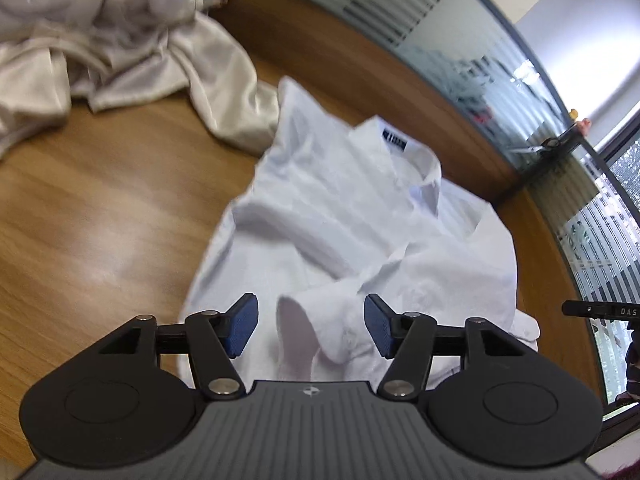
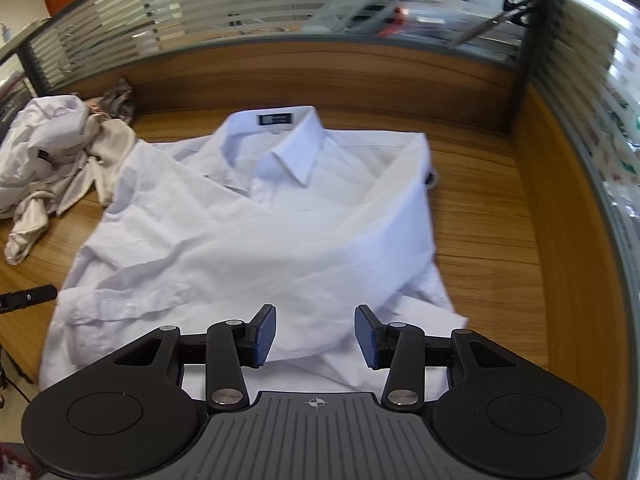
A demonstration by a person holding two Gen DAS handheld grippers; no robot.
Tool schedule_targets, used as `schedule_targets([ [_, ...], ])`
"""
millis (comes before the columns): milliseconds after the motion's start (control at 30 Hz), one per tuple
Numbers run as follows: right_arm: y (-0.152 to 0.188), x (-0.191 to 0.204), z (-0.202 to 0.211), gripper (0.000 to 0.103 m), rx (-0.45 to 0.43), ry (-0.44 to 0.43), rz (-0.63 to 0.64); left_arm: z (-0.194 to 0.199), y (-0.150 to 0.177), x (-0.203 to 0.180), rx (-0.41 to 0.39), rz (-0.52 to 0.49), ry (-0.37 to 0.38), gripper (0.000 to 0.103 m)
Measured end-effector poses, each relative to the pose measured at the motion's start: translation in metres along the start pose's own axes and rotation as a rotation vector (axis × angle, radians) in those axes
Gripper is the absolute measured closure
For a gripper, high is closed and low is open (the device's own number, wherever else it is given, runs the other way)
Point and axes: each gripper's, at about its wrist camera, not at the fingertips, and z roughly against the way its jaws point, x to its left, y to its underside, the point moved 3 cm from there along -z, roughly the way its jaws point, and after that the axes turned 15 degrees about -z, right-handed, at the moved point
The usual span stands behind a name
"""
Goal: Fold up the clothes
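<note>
Both grippers, left (image 1: 310, 325) and right (image 2: 315, 336), hover with jaws spread, empty, over a white shirt (image 2: 256, 232). It lies partly folded on the wooden desk (image 2: 488, 216), beside crumpled clothes (image 2: 52, 152).

One white shirt (image 2: 256, 236) lies spread on the worktop (image 2: 488, 216), with one collar (image 2: 288, 148), one dark label (image 2: 275, 119) inside the neck, and two sleeves folded across its front. Two cuffs show in the left wrist view, one (image 1: 320, 320) between the tool's pads. One heap of crumpled clothes (image 2: 52, 152) sits beside it; how many pieces it holds cannot be told, though at least one white, one beige and one patterned show. One pair of scissors (image 2: 500, 12) hangs behind the glass. Two tools: left (image 1: 310, 326) and right (image 2: 316, 336), each with two blue pads.
</note>
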Motion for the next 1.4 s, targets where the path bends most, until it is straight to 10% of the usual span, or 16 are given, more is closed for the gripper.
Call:
schedule_targets([
  [33, -0.001, -0.005, -0.001, 0.056, 0.004, 0.006, -0.003, -0.005, 0.001, -0.001, 0.006, 0.015, 0.001, 0.054],
  [100, -0.004, -0.014, -0.002, 0.056, 0.008, 0.015, -0.004, -0.01, 0.001, -0.003, -0.007, 0.049, -0.021, 0.098],
  [433, -0.02, -0.066, -0.014, 0.056, -0.005, 0.036, -0.048, 0.002, -0.032, -0.002, -0.076, 0.098, -0.226, 0.099],
  [767, -0.032, -0.075, -0.052, 0.057, -0.031, 0.032, -0.016, 0.024, -0.064, -0.04, -0.106, -0.064, -0.314, 0.051],
  [1400, -0.025, -0.076, -0.109, 0.058, -0.058, 0.157, 0.215, -0.163, -0.205, -0.18, 0.049, -0.308, 0.132, 0.03],
])
